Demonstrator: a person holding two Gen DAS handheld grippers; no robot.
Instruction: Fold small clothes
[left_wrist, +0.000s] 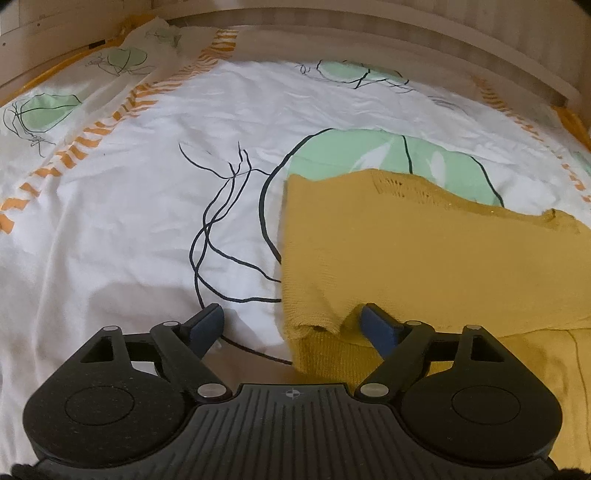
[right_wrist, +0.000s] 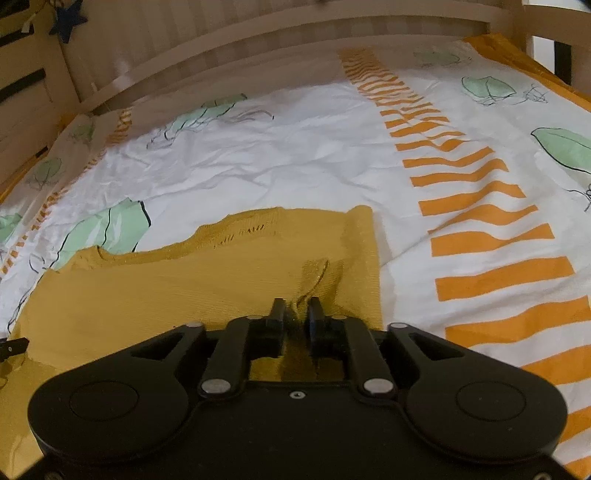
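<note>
A mustard-yellow knit garment (left_wrist: 424, 258) lies partly folded on the bed's patterned sheet (left_wrist: 129, 221). My left gripper (left_wrist: 291, 317) is open at the garment's near left corner, its right fingertip (left_wrist: 376, 325) touching the folded edge and its left one on the sheet. In the right wrist view the same garment (right_wrist: 184, 291) fills the lower left. My right gripper (right_wrist: 295, 314) is shut on a pinched fold of the garment near its right edge.
The white sheet (right_wrist: 295, 158) has green leaf prints and orange stripes (right_wrist: 480, 221). A wooden bed rail (left_wrist: 369, 29) runs along the far side, also in the right wrist view (right_wrist: 258, 40).
</note>
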